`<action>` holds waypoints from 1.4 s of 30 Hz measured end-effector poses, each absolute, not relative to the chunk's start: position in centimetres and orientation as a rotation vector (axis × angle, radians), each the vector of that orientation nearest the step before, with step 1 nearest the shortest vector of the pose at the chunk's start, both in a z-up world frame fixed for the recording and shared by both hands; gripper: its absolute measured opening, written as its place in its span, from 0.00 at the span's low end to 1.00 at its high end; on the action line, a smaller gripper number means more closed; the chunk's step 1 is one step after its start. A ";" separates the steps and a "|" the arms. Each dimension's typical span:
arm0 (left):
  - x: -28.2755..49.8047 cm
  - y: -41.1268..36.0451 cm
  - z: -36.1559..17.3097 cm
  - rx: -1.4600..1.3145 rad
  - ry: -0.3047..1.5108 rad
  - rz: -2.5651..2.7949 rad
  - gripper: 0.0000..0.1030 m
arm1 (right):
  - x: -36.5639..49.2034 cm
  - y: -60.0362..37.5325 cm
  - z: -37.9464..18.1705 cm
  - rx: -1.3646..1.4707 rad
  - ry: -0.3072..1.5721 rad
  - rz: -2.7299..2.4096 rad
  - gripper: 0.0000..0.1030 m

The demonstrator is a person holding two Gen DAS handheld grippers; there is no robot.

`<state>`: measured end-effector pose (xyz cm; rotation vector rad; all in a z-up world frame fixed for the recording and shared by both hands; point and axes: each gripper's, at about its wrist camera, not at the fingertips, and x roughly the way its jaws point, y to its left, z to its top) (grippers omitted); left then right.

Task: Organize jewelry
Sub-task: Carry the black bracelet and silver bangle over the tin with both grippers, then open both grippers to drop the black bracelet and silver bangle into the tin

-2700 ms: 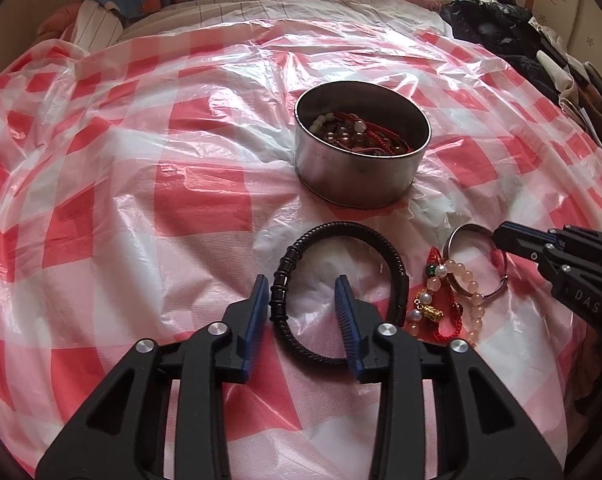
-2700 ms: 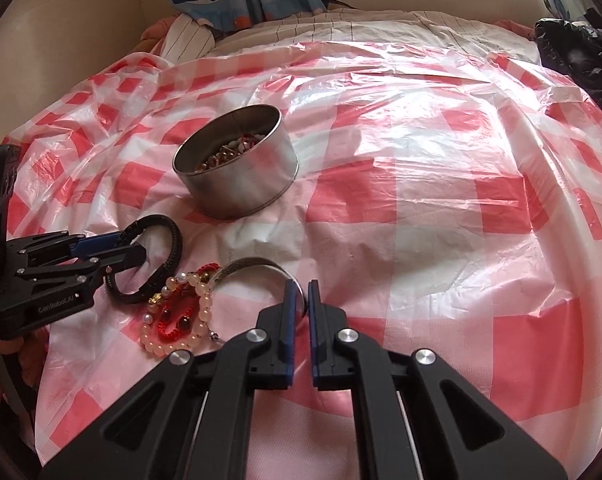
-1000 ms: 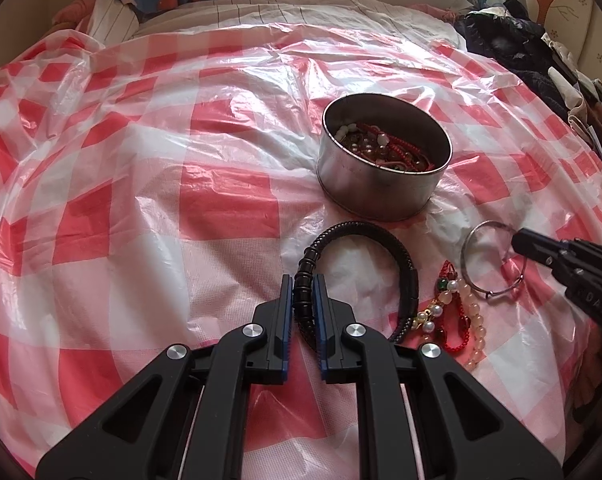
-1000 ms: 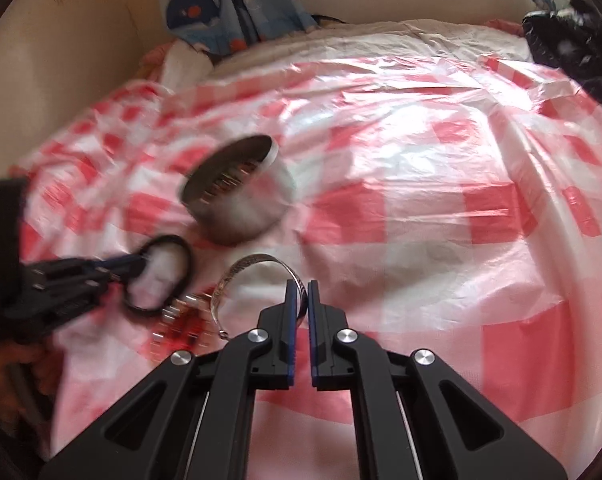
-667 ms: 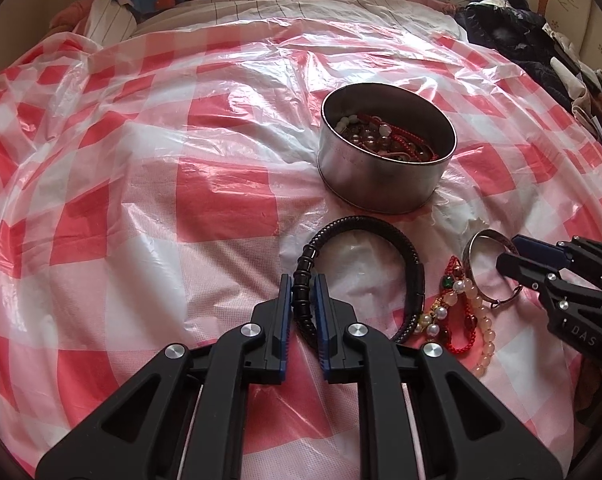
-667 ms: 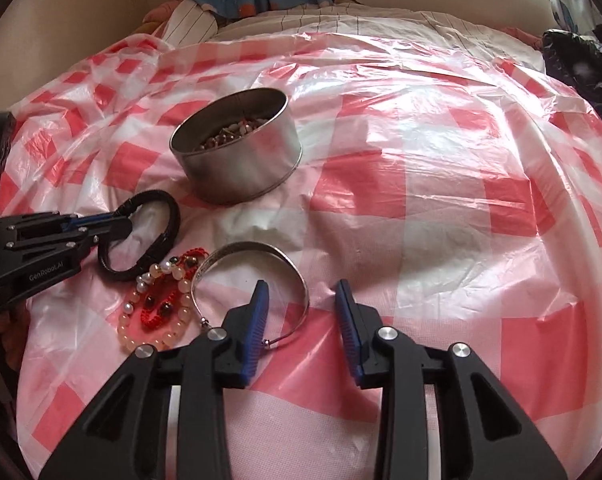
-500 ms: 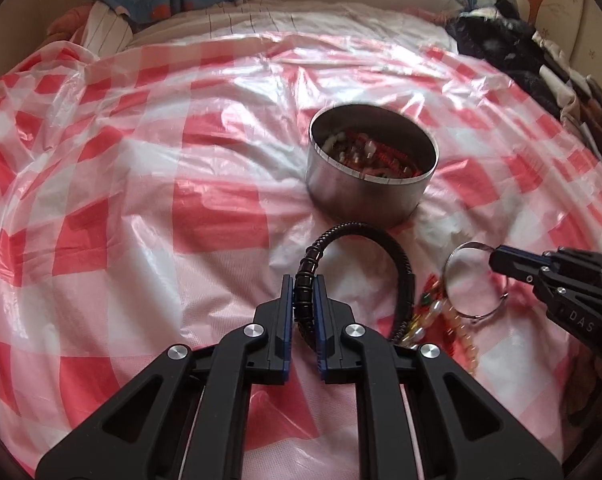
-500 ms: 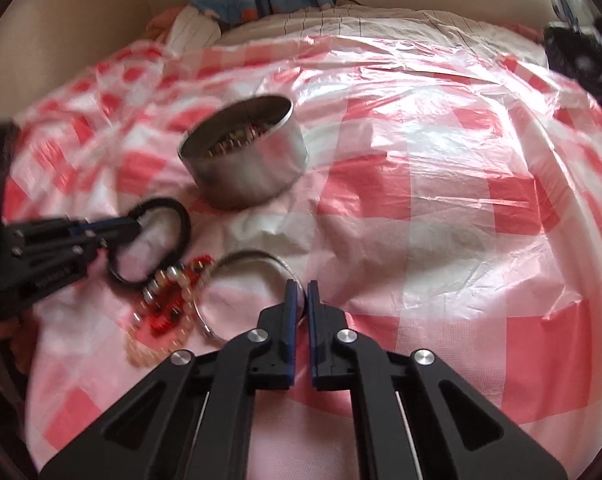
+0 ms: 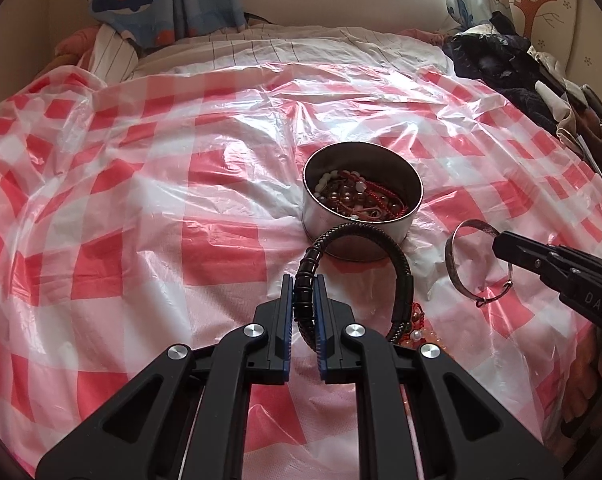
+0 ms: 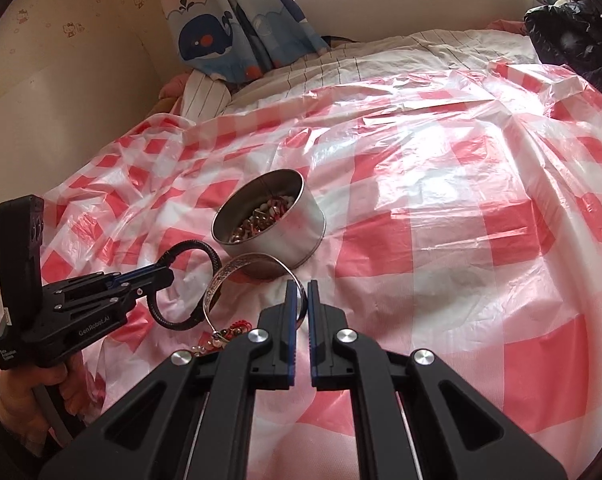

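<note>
The left gripper (image 9: 304, 302) pinches one black bracelet (image 9: 401, 276). The right gripper (image 10: 300, 300) pinches one silver bangle (image 10: 225, 276). One round tin (image 9: 321, 216) sits just ahead of both.

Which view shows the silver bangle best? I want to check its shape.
The left wrist view: the silver bangle shows as a nearly whole ring, pinched at its far side by the right gripper. The right wrist view shows only its near arc, partly hidden behind the fingers.
</note>
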<state>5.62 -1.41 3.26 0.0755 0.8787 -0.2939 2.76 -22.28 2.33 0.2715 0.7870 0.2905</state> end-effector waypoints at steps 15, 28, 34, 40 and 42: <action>5.3 -2.0 6.2 0.072 0.783 -0.304 0.09 | 2.0 -23.4 4.8 0.290 0.646 0.241 0.05; 8.9 -3.0 7.0 -0.008 0.765 -0.329 0.09 | 3.9 -22.7 5.8 0.298 0.587 0.228 0.05; 11.1 -4.6 6.8 -0.017 0.773 -0.347 0.09 | 4.9 -22.6 5.8 0.288 0.589 0.212 0.05; 13.2 -5.5 5.1 -0.022 0.821 -0.332 0.09 | 6.9 -22.2 5.5 0.277 0.601 0.199 0.05; 13.7 -5.2 4.3 -0.035 0.846 -0.315 0.13 | 7.7 -21.6 5.2 0.267 0.613 0.204 0.05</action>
